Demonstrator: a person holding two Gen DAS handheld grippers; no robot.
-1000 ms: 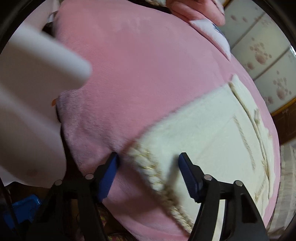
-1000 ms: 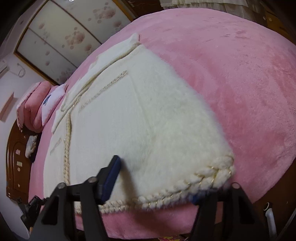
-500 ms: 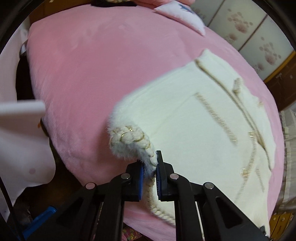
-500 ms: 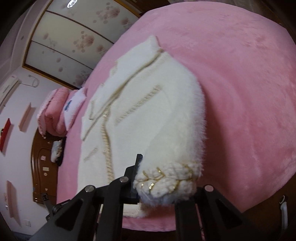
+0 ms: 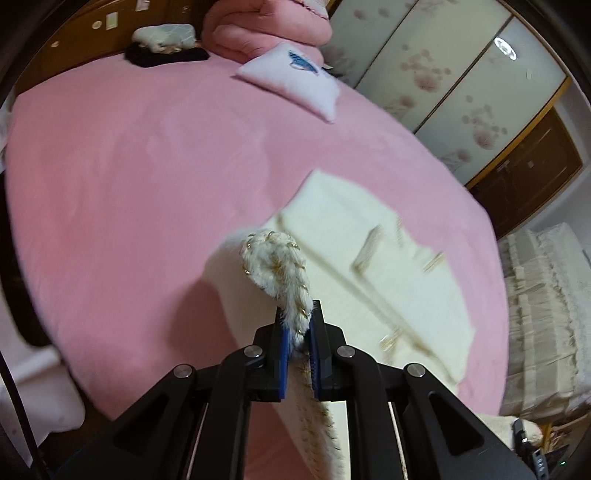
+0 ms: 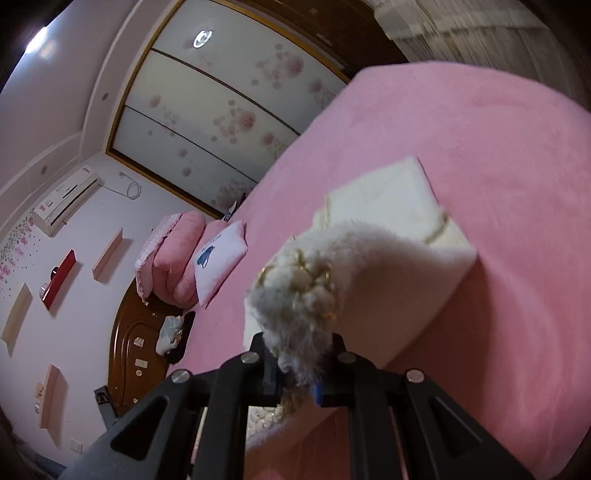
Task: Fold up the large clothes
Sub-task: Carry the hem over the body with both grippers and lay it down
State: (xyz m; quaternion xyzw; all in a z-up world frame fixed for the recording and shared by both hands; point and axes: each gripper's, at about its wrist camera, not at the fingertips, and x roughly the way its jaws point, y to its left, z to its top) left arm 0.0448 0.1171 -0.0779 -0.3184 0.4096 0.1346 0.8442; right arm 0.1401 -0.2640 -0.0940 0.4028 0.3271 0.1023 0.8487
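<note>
A cream fluffy garment (image 5: 376,266) with gold-threaded braided trim lies on a pink bed (image 5: 129,177). Its near hem is lifted off the cover. My left gripper (image 5: 298,336) is shut on one braided hem corner, which sticks up past the blue pads. In the right wrist view the same garment (image 6: 391,206) stretches away over the bed (image 6: 498,147), and my right gripper (image 6: 295,365) is shut on the other hem corner, a fluffy bunch that hides the fingertips. The far end of the garment still rests on the cover.
A white cushion (image 5: 291,79) with a blue print and a folded pink quilt (image 5: 266,26) sit near the wooden headboard (image 6: 136,332). Floral sliding wardrobe doors (image 5: 443,74) line the far side. A cream bedspread (image 5: 543,321) lies to the right.
Both grippers shut on the hem corners and rose, lifting the near edge of the garment off the bed. Both views tilted up, showing more of the room.
</note>
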